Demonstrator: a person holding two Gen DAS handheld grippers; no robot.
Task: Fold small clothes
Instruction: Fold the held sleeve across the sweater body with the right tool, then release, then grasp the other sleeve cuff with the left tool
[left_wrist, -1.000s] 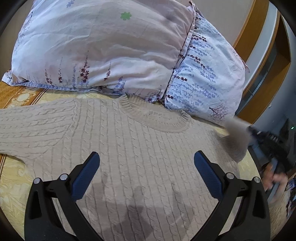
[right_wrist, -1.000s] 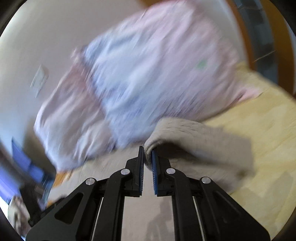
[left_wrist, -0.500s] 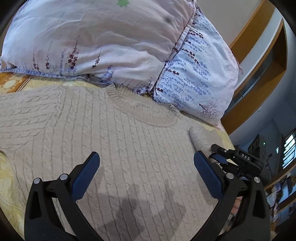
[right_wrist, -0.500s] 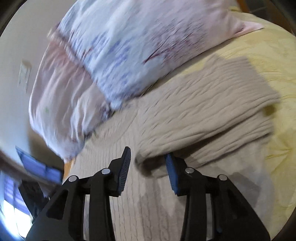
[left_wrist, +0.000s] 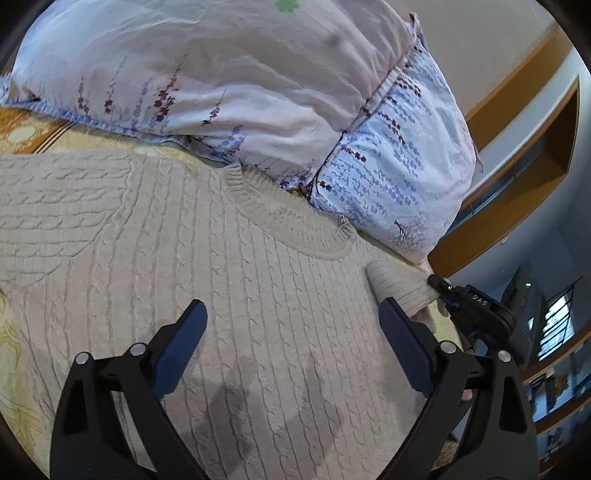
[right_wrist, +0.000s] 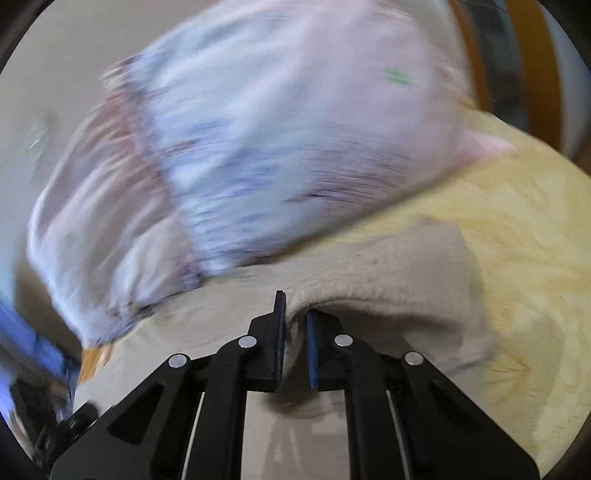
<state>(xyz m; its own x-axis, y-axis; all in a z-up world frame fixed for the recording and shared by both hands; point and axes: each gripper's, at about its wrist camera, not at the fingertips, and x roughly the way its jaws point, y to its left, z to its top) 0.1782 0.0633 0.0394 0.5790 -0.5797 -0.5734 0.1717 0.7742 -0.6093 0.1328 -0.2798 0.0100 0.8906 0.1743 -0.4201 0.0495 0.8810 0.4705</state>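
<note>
A beige cable-knit sweater (left_wrist: 221, 295) lies flat on the bed, collar toward the pillows. My left gripper (left_wrist: 291, 325) hovers open and empty over its chest. The sweater's right sleeve (left_wrist: 397, 286) is folded inward, cuff near the collar. My right gripper (right_wrist: 295, 321) is shut on the sleeve (right_wrist: 388, 280); the knit is pinched between the jaws. The right wrist view is motion-blurred. The right gripper also shows in the left wrist view (left_wrist: 443, 291) at the sleeve cuff.
Two floral pillows (left_wrist: 240, 85) lie just beyond the sweater's collar. The yellow patterned bedspread (right_wrist: 517, 258) extends to the right of the sleeve. A wooden headboard and shelving (left_wrist: 517, 155) stand at the bed's right edge.
My right gripper opened half a second ago and has now shut again on the folded sleeve. The left gripper stayed open and shifted slightly over the sweater.
</note>
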